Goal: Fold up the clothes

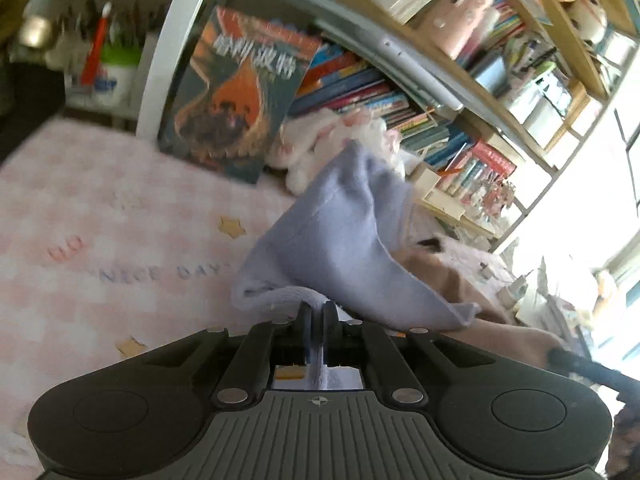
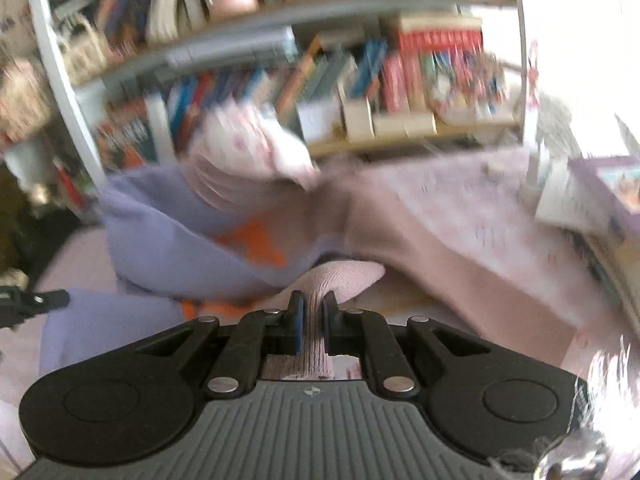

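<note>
1. The left gripper (image 1: 319, 312) had its fingers (image 1: 305, 320) pressed together on a ribbed hem of the lavender garment (image 1: 340, 236), with the cloth running down between them.
2. From that pinch the lavender garment rose in a lifted fold ahead of the gripper, held above the bed; its lower edge hung to the right over a tan cloth (image 1: 448, 280).
3. The right gripper (image 2: 314, 304) had its fingers (image 2: 297, 312) clamped on a ribbed pink cuff (image 2: 344, 276), the knit strip passing between them.
4. Beyond the cuff, in the right wrist view, a pink garment (image 2: 460, 248) stretched away to the right, while the lavender garment (image 2: 168, 240), showing an orange print (image 2: 256, 244), draped to the left.
5. The tip of the other gripper appeared at the left edge of that view, beside the lavender cloth.
6. Beneath everything lay a pink checked bedsheet (image 1: 100, 232) with faint lettering and small stars.
7. A large book (image 1: 236, 96) leaned upright against the white shelf frame, with a white and pink plush toy (image 1: 320, 140) just beside it.
8. A crowded bookshelf (image 1: 460, 92) stood behind; both views were blurred, so finer detail could not be told.
</note>
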